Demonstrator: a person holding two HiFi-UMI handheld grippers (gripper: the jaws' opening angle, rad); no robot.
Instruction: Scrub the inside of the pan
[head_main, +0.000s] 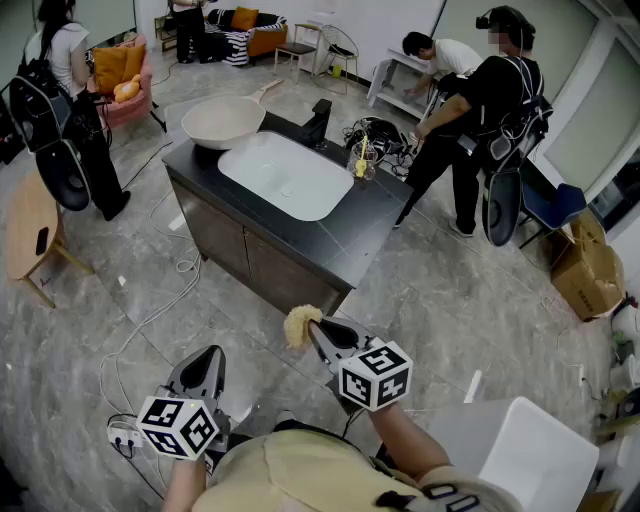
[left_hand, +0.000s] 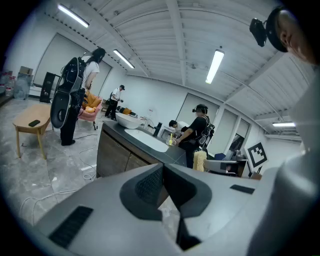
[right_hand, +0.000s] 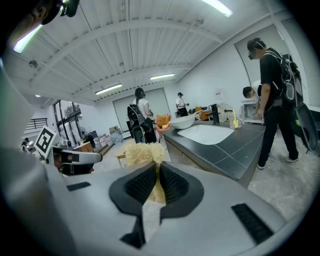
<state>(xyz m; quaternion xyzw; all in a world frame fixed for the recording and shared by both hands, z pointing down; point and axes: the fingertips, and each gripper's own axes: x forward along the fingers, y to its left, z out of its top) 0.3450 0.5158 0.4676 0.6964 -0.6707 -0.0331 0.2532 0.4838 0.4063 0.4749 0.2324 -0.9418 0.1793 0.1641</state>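
A cream pan (head_main: 222, 122) with a wooden handle rests on the far left corner of the dark counter (head_main: 370, 225), beside the white sink basin (head_main: 285, 175). I stand a few steps back from the counter. My right gripper (head_main: 312, 330) is shut on a fuzzy yellow scrubber (head_main: 298, 325), which sticks out past the jaw tips (right_hand: 142, 152). My left gripper (head_main: 213, 353) is lower left, shut, with nothing between its pads (left_hand: 150, 185). From the left gripper view the pan (left_hand: 127, 120) is far ahead, and in the right gripper view the pan (right_hand: 182, 121) is too.
A black faucet (head_main: 319, 122) and a glass jar (head_main: 360, 160) stand behind the basin. Several people stand around the counter. Cables run over the floor at left, near a low wooden table (head_main: 30, 225). A white chair (head_main: 540, 455) is at my right.
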